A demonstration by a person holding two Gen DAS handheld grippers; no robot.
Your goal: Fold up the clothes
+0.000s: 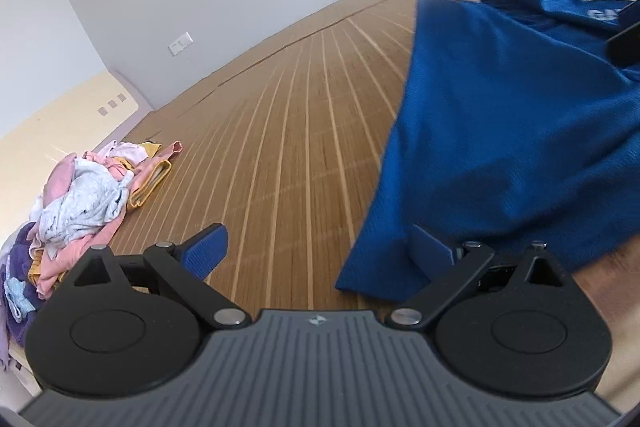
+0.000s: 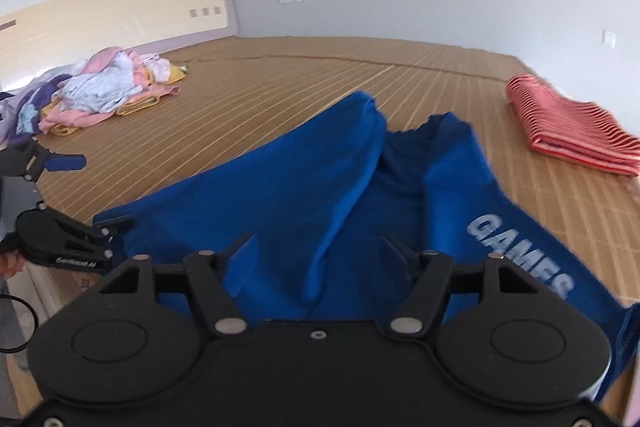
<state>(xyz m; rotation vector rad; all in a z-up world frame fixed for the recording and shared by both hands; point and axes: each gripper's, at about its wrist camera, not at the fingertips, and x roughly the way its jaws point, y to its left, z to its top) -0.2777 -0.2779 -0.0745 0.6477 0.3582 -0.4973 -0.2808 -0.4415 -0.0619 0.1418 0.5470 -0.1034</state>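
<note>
Blue T-shirt (image 2: pixel 340 187): lies partly folded on the bed, in the middle and lower right of the right wrist view. White letters on it read "GAMES".
Bed mat (image 1: pixel 288 115): a brown woven mat with pale stripes covers the bed under all the clothes.
Left hand-held gripper (image 1: pixel 316 251): its jaws are wide apart and hold nothing. The blue pad on the right sits at the lower edge of the shirt. The other pad is over bare mat.
Right hand-held gripper (image 2: pixel 318 247): released, jaws apart, right over the blue cloth. No cloth is pinched between them.
Striped red cloth (image 2: pixel 572 131): folded, at the right of the right wrist view, well apart from the shirt.
Pile of clothes (image 2: pixel 100 87): pink, pale blue, yellow and purple things in a heap, upper left of the right wrist view, near the headboard (image 2: pixel 120 7).
</note>
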